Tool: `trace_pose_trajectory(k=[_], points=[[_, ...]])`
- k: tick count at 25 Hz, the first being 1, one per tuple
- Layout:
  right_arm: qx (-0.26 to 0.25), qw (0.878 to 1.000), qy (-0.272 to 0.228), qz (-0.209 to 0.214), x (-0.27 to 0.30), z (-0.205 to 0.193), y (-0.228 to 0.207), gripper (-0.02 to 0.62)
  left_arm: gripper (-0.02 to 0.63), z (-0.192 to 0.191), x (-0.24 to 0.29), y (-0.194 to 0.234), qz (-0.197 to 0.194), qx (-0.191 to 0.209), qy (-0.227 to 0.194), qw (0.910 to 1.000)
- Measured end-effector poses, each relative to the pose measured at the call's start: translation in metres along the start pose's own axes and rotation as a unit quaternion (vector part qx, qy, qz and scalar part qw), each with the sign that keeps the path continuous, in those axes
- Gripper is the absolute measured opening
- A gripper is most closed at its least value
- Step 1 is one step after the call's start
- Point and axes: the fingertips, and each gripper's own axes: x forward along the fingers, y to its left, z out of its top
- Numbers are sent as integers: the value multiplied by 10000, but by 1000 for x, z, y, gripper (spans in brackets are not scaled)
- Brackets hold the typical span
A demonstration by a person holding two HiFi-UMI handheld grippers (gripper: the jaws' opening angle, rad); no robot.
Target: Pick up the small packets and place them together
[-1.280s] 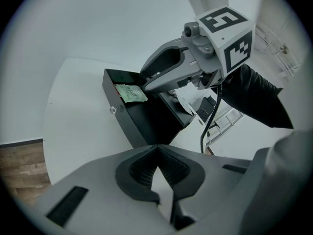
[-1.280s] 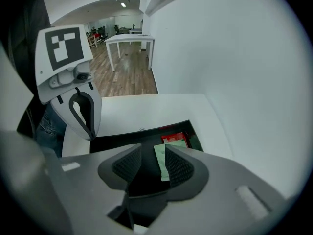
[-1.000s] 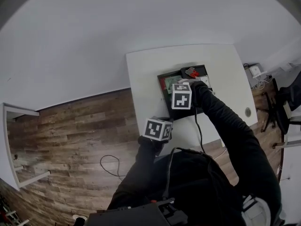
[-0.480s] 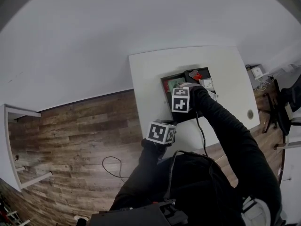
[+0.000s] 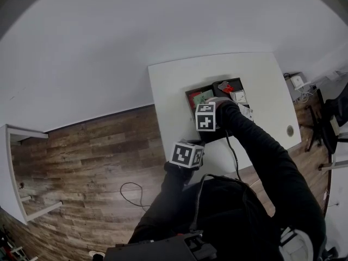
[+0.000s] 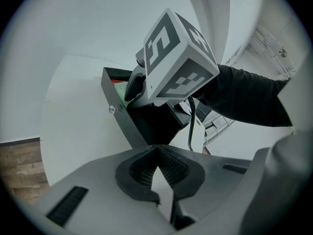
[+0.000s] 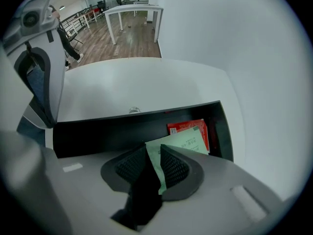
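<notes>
One white table [image 5: 168,86], one black tray [image 7: 122,129] on it. All packets in view sit inside the tray.

Left gripper [image 6: 157,153] hangs by the table's near edge, short of the tray. Jaws together, nothing in them. Idle.

Right gripper [image 7: 153,155] points down into the tray's left end. Its jaws have just been closing and stand part-way, with an edge of the green packet [image 7: 185,142] between the pads. A dark gap shows beside the packet lower down, so probably no firm pinch yet.

The green packet lies partly over a red packet [image 7: 188,127] in the tray corner. White packets [image 5: 238,97] lie at the tray's other end, well apart from that pair. A small red item [image 5: 227,87] sits by the far wall, too small to identify.

Status, judged: early.
- Nothing is lifted clear, and the packets are split into two groups.
- The green/red overlap may be the start of a pile or just how they lie. Cannot tell.
- Left to do: finish the pinch on green, lift it, set it by the others, then repeat for each stray until all are in one spot.
- The gathering spot is not evident.
</notes>
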Motion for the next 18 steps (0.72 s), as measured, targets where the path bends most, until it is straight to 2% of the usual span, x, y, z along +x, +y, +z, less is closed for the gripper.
trace_pose_trajectory(k=[3, 4, 9, 14, 15, 18], points=[[-25, 10000, 37, -20, 0, 1, 2, 53, 2, 0, -1, -1, 12, 1, -6, 10000], [-6, 9999, 8, -105, 0, 1, 0, 1, 2, 0, -1, -1, 17, 1, -12, 10000], [160, 9993, -227, -244, -10, 1, -5, 0, 2, -1, 0, -1, 39, 5, -35, 10000], [544, 9955, -707, -312, -29, 1, -18, 2, 2, -1, -1, 0, 60, 12, -40, 10000], [556, 9949, -787, -283, -31, 2, -20, 8, 2, -1, -1, 0, 60, 9, -41, 10000], [494, 9948, -887, -17, -32, 5, -17, 160, 2, -1, 0, 0, 42, -12, -42, 10000]])
